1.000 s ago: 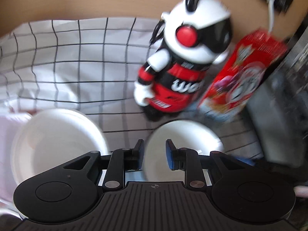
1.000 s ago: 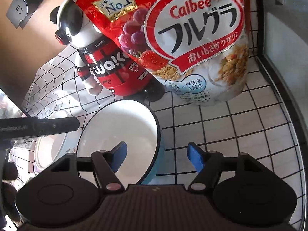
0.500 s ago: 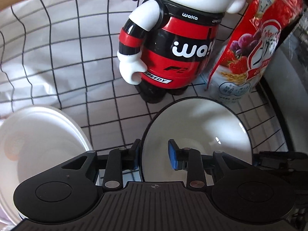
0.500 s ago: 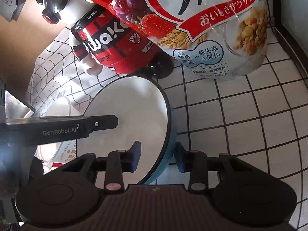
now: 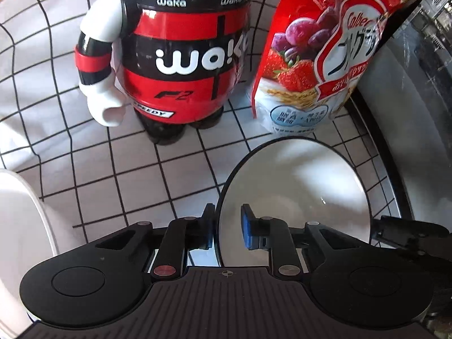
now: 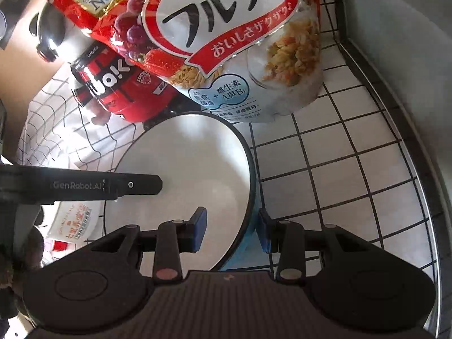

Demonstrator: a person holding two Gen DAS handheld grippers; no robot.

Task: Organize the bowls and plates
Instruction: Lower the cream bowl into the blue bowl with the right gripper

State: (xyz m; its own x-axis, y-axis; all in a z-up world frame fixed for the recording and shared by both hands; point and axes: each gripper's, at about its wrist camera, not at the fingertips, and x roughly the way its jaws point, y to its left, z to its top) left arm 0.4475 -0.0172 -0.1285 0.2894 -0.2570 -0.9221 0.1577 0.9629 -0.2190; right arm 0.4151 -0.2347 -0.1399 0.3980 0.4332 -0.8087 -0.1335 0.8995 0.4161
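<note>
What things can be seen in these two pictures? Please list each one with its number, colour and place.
bowl: one, white inside, blue outside, dark rim; on the tablecloth in front of the cereal bag.
toy figure: one, red, black and white; standing behind the bowl, left of the bag.
cereal bag: one, red and white; upright beside the toy figure.
tablecloth: one, white with a black grid; under everything.
dish: one, white; at the far left, partly cut off.
tub: one, white with red print; left of the bowl.
left gripper: black, blue pads; just been closing astride the bowl's rim.
right gripper: same colours; just been closing astride the opposite rim.
</note>
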